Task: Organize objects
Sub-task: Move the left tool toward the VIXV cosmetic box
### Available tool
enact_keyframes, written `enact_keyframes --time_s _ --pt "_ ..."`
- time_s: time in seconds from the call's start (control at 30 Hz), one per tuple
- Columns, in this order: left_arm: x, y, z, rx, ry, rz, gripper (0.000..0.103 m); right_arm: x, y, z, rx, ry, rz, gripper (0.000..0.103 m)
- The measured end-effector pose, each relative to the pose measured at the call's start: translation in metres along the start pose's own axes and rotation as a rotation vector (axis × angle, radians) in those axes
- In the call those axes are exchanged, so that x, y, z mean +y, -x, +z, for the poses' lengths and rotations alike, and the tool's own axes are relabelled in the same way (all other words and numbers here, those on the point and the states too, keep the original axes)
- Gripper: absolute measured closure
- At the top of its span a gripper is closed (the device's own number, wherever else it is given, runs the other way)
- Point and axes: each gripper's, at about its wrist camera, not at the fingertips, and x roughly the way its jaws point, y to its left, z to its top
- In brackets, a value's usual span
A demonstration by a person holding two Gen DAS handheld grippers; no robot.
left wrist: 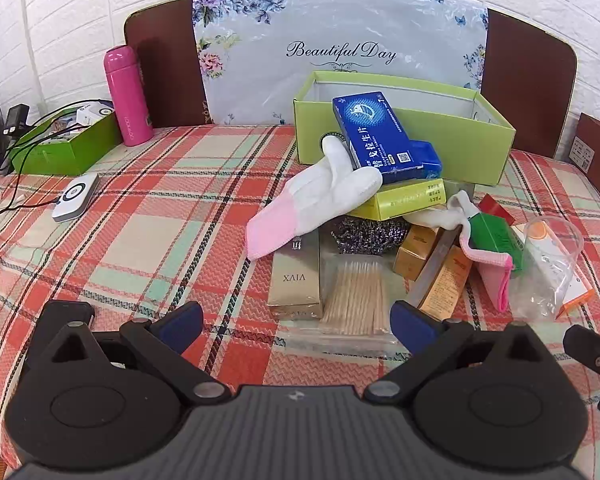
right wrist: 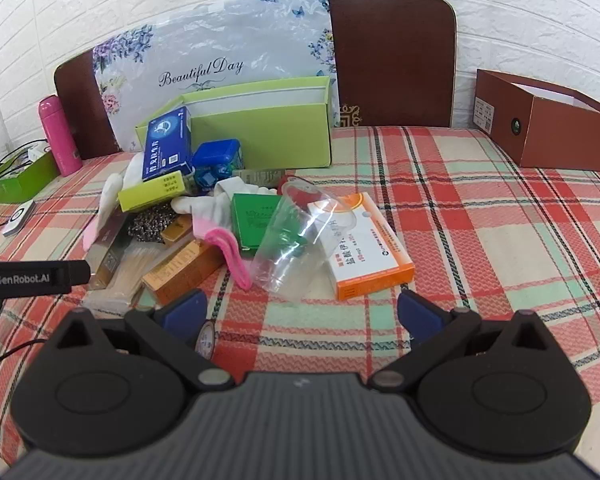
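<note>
- The plaid cloth (right wrist: 480,208) covers the whole surface; an open green box (left wrist: 476,148) stands at the back of it, and a heap of small things lies piled against the box's front wall.
- A brown box (right wrist: 560,128) sits well apart at the far right, also open.
- The blue carton (left wrist: 374,136) leans on the green box's front edge, stiff and probably light; its long flat faces look like the best place to pinch.
- The orange-and-white carton (right wrist: 370,244) lies flat on the cloth at the right of the heap, rigid, easy to take across its narrow sides.
- The white-and-pink sock (left wrist: 308,204) drapes over the heap's left side: soft, limp, likely to sag, so a pinch on a bunched fold seems safest.
- The clear plastic cup (right wrist: 300,236) lies on its side partly over the orange carton; it looks thin, slippery and easily crushed, so a light grip at the rim is advisable.
- The bundle of cotton swabs (left wrist: 358,294) in a clear bag lies nearest, light and slithery.
- The left gripper (left wrist: 296,316) hovers before the swabs, jaws spread fully, holding and touching nothing.
- The right gripper (right wrist: 302,308) hangs just short of the cup, jaws likewise spread wide and empty.
</note>
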Motion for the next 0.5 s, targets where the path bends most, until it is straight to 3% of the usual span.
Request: enact_keyframes --time_s 0.5 --pt "0.0010 -0.0047 -0.0011 0.015 0.002 -0.001 0.000 0.0024 -0.0056 -0.0028 0.026 0.004 0.023 0.000"
